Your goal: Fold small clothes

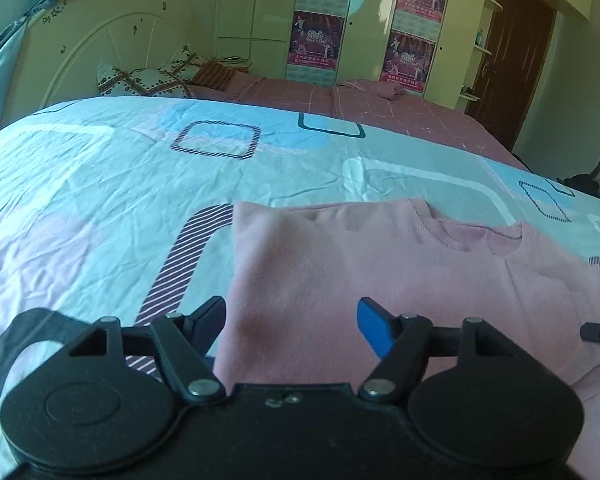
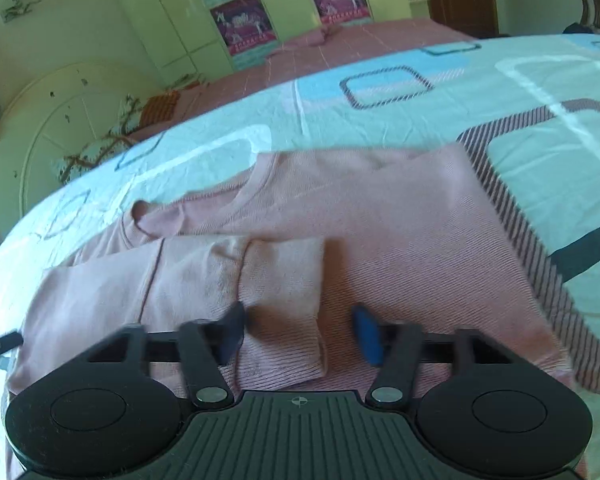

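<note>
A pink sweater [image 1: 380, 272] lies flat on the bed with its neckline [image 1: 476, 236] away from me. In the left wrist view my left gripper [image 1: 292, 324] hovers open over the sweater's straight left edge, with only flat cloth under the gap. In the right wrist view the sweater [image 2: 400, 220] has a sleeve folded across its body, and the sleeve's cuff [image 2: 284, 280] lies between the fingers of my right gripper [image 2: 299, 332]. Those jaws stand apart and the pads do not press on the cuff. The blue pad [image 2: 366, 334] is clear of the cloth edge.
The bed is covered by a light sheet [image 1: 100, 200] with blue and striped squares. Behind it lies a pink checked bedspread [image 1: 380, 100] with pillows [image 1: 140, 80] by the white headboard [image 1: 100, 32]. Wardrobes and a brown door [image 1: 516, 60] line the far wall.
</note>
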Action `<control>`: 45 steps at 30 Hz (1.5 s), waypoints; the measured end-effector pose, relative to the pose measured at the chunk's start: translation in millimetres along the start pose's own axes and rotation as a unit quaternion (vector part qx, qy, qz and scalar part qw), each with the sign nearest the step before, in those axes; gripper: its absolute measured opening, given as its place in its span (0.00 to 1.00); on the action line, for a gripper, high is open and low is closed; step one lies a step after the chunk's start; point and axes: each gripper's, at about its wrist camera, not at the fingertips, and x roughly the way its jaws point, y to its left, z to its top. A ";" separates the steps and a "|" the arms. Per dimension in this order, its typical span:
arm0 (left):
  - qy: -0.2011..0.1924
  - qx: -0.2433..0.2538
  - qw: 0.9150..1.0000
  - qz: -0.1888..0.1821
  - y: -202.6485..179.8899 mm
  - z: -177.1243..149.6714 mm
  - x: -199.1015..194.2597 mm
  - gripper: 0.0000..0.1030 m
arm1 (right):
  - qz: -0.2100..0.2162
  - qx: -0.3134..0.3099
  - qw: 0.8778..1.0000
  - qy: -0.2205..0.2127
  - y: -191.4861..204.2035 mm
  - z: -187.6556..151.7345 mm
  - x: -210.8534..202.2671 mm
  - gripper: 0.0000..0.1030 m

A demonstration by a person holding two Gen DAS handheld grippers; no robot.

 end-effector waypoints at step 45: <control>0.031 0.056 0.998 0.026 -27.1 20.1 72.1 0.76 | -0.074 -0.118 0.990 -0.034 5.9 3.9 16.6 0.18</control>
